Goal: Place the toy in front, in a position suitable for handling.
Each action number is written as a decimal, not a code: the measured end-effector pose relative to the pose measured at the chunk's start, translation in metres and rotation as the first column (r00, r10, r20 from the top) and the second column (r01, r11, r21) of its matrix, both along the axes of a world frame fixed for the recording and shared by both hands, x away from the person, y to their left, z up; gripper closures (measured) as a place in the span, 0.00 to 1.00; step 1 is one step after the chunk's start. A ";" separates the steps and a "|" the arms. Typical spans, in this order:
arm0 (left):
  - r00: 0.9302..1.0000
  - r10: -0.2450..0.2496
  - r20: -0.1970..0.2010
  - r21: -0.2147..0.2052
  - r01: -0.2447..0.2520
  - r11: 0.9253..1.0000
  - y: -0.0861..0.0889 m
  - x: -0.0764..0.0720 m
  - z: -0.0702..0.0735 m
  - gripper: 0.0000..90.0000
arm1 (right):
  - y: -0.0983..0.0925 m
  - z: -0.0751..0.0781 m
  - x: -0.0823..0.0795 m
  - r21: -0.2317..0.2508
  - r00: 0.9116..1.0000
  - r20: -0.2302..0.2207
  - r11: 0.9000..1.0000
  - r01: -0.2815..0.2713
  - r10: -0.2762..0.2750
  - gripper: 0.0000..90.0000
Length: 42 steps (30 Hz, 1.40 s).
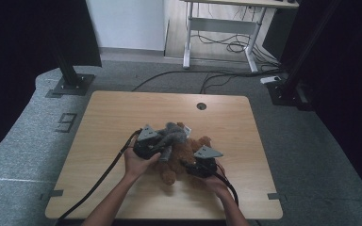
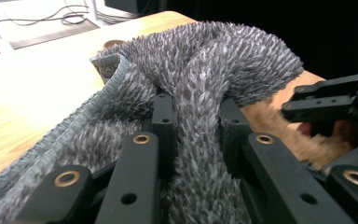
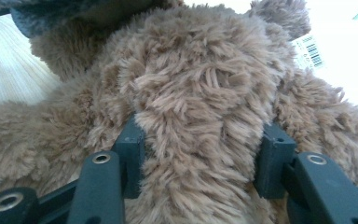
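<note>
A: Start nearest the person. What are the hands doing?

B: In the high view two forearms come in from the bottom edge. The left hand carries the left gripper, and the right hand carries the right gripper. Both point inward at a small heap of soft things on the wooden table.

A: What is in the heap?

B: A brown plush toy lies between the two grippers, one limb stretched toward the near edge. A grey shaggy cloth is draped over its far left part, right against the left gripper.

A: How does the left gripper stand?

B: In the left gripper view its jaws are drawn in on a twisted fold of the grey shaggy cloth. The pile bulges above the pads, so the fold is pinched. A ribbed hem runs off to the left, and the other gripper shows at the right edge, over brown fur.

A: And the right one?

B: In the right gripper view a thick lobe of the brown plush toy sits between the jaws, its fur pressing against both pads. The jaws stand moderately apart, closed in around that lobe. A white barcode tag shows beyond it, upper right.

A: Farther off?

B: A round cable hole near the table's far edge, then grey carpet with black cables, and a white desk frame at the back.
</note>
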<state>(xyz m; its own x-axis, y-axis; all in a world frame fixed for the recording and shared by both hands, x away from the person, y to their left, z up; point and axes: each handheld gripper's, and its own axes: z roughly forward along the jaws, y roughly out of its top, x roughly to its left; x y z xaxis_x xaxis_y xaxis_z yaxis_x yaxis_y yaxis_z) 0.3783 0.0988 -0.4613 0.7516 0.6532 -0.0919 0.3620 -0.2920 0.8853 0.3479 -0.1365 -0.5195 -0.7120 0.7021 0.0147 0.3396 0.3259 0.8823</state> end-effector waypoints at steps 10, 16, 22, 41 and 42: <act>1.000 0.023 0.004 0.068 -0.024 0.997 -0.006 0.001 -0.011 0.81 | -0.006 -0.004 -0.003 0.012 0.999 0.016 0.999 -0.040 0.040 0.61; 0.996 0.088 0.013 0.045 -0.088 0.995 0.027 0.002 0.006 0.81 | -0.008 -0.006 -0.008 0.006 0.997 0.031 0.997 -0.077 0.077 0.62; 0.985 0.173 0.006 0.030 -0.174 0.984 0.069 0.000 0.012 0.81 | -0.010 -0.007 -0.015 -0.013 0.995 0.045 0.996 -0.086 0.087 0.62; 0.996 0.059 0.064 -0.050 -0.055 0.997 0.078 -0.043 0.018 0.81 | -0.013 -0.008 -0.012 0.018 0.996 0.032 0.996 -0.086 0.086 0.62; 0.996 0.011 0.093 -0.022 -0.009 1.000 0.055 -0.046 0.025 0.81 | -0.013 -0.009 -0.012 0.020 0.996 0.033 0.996 -0.087 0.086 0.62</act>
<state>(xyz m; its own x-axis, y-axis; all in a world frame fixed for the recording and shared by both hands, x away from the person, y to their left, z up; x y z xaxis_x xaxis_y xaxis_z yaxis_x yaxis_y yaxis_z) 0.3319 0.1533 -0.4359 0.7510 0.6593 -0.0360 0.2806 -0.2693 0.9213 0.3356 -0.1495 -0.5281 -0.7702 0.6377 0.0054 0.2827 0.3337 0.8993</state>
